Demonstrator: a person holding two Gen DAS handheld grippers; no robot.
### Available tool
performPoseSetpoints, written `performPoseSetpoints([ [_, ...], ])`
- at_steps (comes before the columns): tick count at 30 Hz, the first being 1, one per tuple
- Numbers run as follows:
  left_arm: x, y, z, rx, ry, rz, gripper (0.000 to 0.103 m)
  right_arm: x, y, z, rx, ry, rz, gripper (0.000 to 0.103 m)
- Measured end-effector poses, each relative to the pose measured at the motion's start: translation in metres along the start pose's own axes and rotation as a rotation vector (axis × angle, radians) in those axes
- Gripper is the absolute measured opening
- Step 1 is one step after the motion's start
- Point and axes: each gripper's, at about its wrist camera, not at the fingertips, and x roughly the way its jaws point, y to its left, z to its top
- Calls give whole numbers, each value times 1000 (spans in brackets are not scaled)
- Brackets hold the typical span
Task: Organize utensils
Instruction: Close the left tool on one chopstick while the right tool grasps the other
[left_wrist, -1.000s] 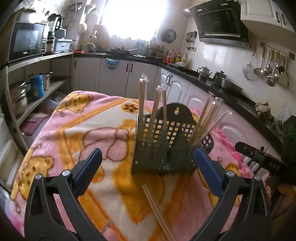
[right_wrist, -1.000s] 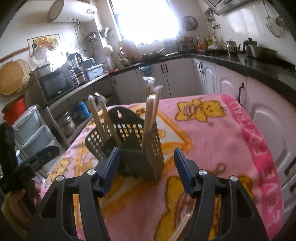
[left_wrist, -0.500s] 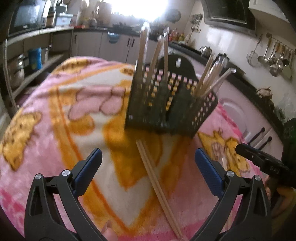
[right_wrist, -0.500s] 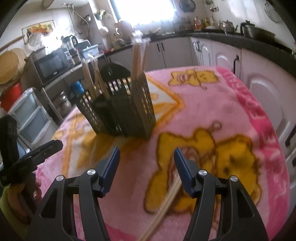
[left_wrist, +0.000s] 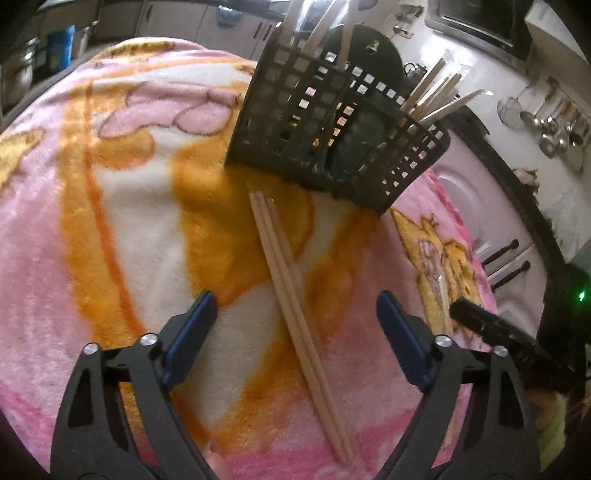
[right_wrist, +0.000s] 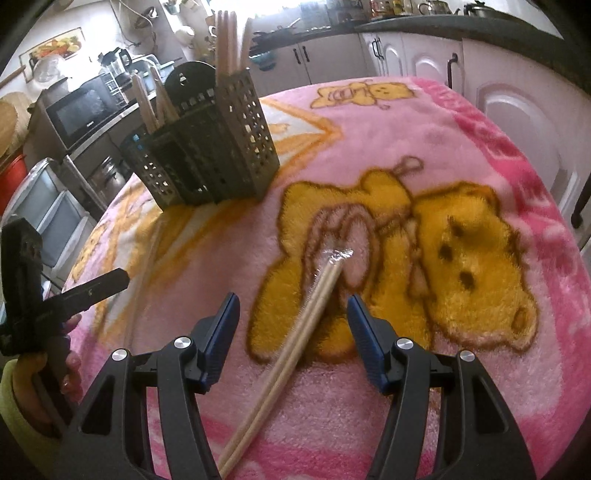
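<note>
Mostly done: several chopsticks upright in perforated caddy (left_wrist: 332, 122). Left: two loose chopstick pairs (left_wrist: 295, 288) (right_wrist: 295, 332) near, under wide-open, empty left gripper (left_wrist: 295, 314) and right gripper (right_wrist: 291, 317).

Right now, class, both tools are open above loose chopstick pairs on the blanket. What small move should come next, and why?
Probably lower the right tool and close it on the wrapped chopsticks. They already lie between its open fingers, flat on the blanket, outside the black utensil holder. The left tool is likewise open over its own pair.
</note>
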Motion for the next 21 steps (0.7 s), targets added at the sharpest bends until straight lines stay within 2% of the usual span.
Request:
performPoseSetpoints([
  [2, 4, -2, 3, 13, 7, 16, 71, 4, -3, 1, 7, 18, -6, 58],
  [9, 25, -3, 27, -12, 37, 26, 69, 25, -10, 16, 41, 88, -1, 57],
  [12, 34, -4, 38, -14, 46, 46, 64, 32, -14, 27, 58, 115, 5, 49],
  [14, 39, -5, 44, -11, 52, 72, 55, 37, -16, 33, 62, 126, 8, 44],
  [21, 50, -3, 59, 5, 84, 108, 47, 46, -17, 42, 50, 138, -23, 19],
])
